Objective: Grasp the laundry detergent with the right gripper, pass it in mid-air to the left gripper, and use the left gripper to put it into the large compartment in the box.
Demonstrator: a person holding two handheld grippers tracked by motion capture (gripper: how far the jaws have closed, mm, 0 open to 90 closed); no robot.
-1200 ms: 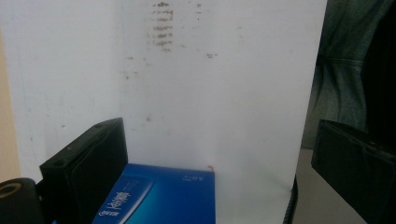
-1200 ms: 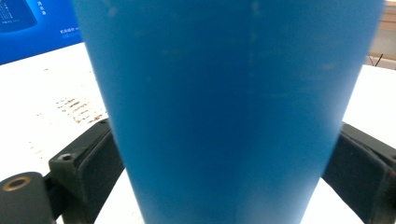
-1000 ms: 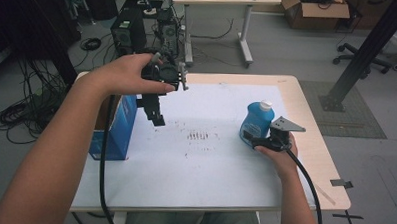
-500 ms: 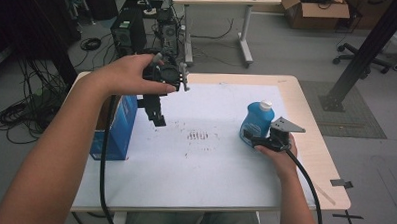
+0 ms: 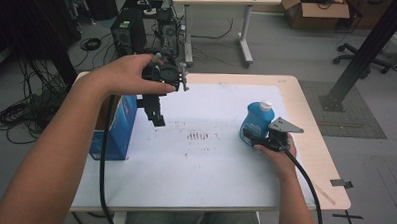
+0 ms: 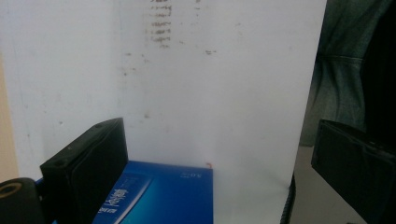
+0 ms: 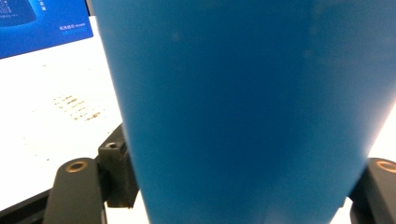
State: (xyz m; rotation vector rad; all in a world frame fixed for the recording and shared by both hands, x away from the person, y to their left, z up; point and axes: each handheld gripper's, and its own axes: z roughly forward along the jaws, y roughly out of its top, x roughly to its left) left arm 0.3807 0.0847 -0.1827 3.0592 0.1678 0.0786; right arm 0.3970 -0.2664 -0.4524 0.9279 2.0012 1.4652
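A blue bottle (image 5: 256, 123) with a white cap stands on the right half of the white-covered table (image 5: 199, 167). My right gripper (image 5: 251, 139) is shut on its lower body. In the right gripper view the bottle (image 7: 243, 102) stands between the two jaws, touching both. My left gripper (image 5: 157, 118) hangs above the table, jaws pointing down, just right of an open blue box (image 5: 118, 129). In the left gripper view that gripper (image 6: 219, 179) is open wide with nothing between its jaws, and the box top (image 6: 163, 196) lies below.
Brown smudges (image 5: 199, 136) mark the sheet's middle. Behind the table stand computer towers (image 5: 125, 34), a second desk (image 5: 225, 3) and a cardboard box (image 5: 315, 6). Cables (image 5: 21, 111) lie on the floor at left. A black post (image 5: 361, 52) rises at right.
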